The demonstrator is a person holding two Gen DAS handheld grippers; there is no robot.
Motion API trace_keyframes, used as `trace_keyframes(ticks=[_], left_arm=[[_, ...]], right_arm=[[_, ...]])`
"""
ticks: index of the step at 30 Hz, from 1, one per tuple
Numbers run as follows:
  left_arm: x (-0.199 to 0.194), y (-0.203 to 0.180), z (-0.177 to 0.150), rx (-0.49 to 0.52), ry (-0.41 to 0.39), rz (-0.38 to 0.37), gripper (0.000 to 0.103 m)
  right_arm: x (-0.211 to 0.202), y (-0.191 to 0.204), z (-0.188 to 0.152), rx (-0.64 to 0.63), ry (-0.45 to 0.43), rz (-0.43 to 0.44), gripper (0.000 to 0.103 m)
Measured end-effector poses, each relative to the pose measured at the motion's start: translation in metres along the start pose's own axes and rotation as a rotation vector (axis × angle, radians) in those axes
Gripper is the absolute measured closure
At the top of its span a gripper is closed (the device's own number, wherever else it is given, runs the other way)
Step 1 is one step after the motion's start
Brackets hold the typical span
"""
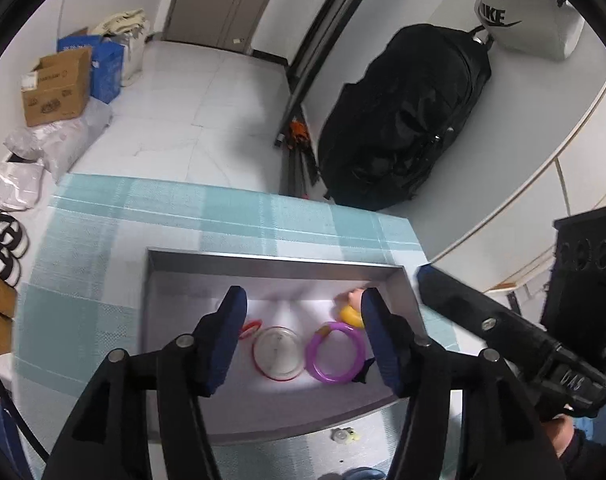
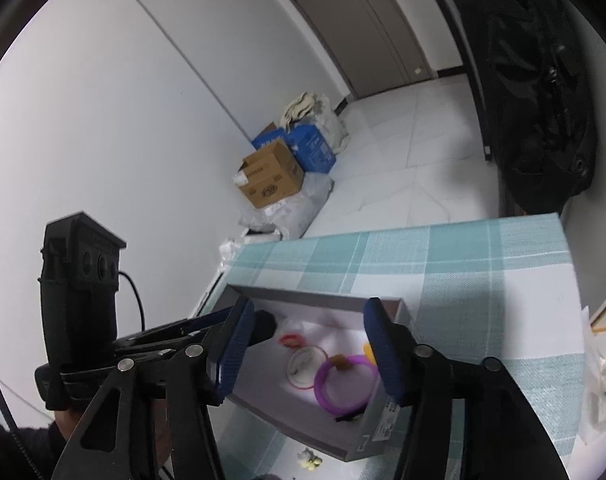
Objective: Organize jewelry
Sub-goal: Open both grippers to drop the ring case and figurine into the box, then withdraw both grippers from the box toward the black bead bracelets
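Observation:
A shallow grey box (image 1: 271, 261) (image 2: 377, 428) lies on the blue-green checked cloth (image 1: 243, 212) (image 2: 483, 264). Inside lie a purple bangle (image 1: 335, 352) (image 2: 345, 384), a clear bangle with a red rim (image 1: 278, 353) (image 2: 305, 364), a small red ring (image 1: 250, 327) (image 2: 290, 339) and a yellow piece (image 1: 351, 315) (image 2: 367, 350). My left gripper (image 1: 305, 340) is open and empty, hovering over the box. My right gripper (image 2: 307, 354) is open and empty above the box too. A small pale yellow trinket (image 1: 345, 435) (image 2: 309, 460) lies on the cloth in front of the box.
A black backpack (image 1: 407, 112) (image 2: 539, 80) leans on the wall beyond the table. Cardboard and blue boxes (image 1: 59, 84) (image 2: 275, 176) and plastic bags sit on the tiled floor. Plastic packets (image 2: 603, 380) lie at the table's right edge.

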State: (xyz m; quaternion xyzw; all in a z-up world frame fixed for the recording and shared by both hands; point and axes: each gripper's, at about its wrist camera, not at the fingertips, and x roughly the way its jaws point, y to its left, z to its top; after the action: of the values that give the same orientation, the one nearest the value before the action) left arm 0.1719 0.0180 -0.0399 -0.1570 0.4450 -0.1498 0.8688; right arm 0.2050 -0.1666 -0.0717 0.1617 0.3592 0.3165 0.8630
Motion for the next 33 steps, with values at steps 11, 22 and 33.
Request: trace_keyframes(ticks=[11,22,33], left_arm=[[-0.018,-0.008,-0.014,0.042,-0.06,0.076,0.048],[-0.049,-0.023,-0.042,0.094,-0.107,0.116,0.041],[-0.076,-0.032,-0.077,0.087,-0.167,0.205,0.03]], right_arm=[[-0.024,0.001,-0.005,-0.002,-0.06,-0.048,0.032],[-0.047,0.021,-0.024,-0.072,-0.066,-0.081,0.022],[-0.066,0.037,-0.056,-0.147,-0.009,-0.149,0.018]])
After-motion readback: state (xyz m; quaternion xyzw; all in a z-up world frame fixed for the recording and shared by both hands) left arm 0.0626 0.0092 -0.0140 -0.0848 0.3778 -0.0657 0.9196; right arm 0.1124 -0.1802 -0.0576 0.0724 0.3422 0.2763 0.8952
